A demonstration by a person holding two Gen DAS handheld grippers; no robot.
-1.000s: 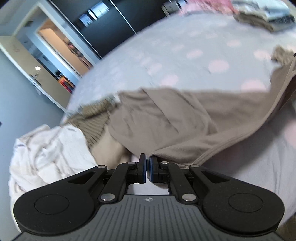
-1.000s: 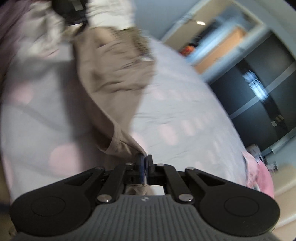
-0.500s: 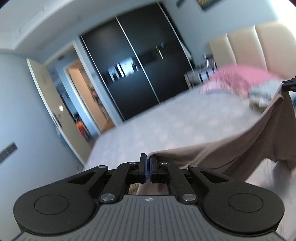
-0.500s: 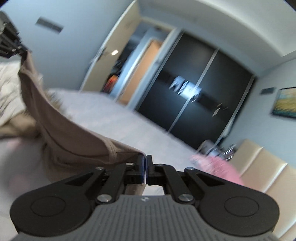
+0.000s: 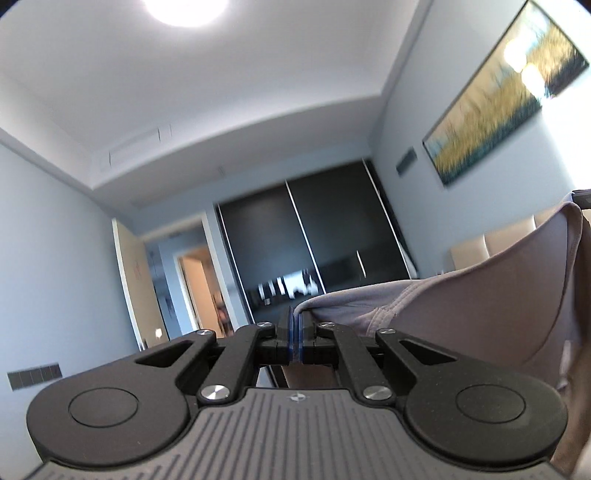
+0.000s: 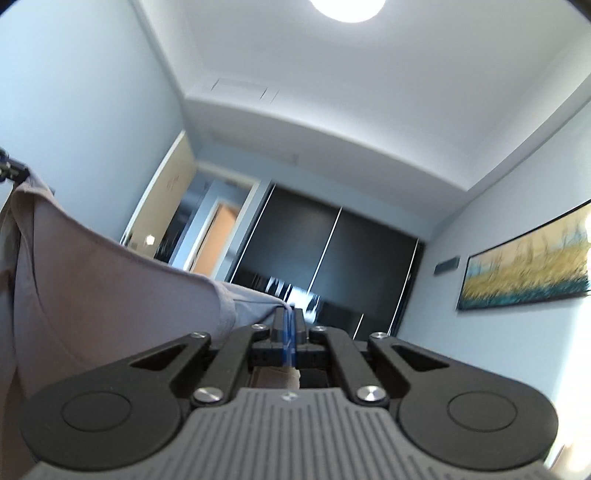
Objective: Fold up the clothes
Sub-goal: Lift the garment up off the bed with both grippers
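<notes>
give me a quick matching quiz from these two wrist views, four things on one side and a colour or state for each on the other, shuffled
Things:
1. garment
2. wardrobe doors
3. ceiling light
4. painting

Colour or state:
A. glossy black, shut
B. gold and blue, hung on the wall
C. taupe, held up and spanning both grippers
D. white, switched on

Pairs: 1-C, 2-A, 3-D, 4-B

The left gripper and the right gripper each pinch an edge of the garment.
</notes>
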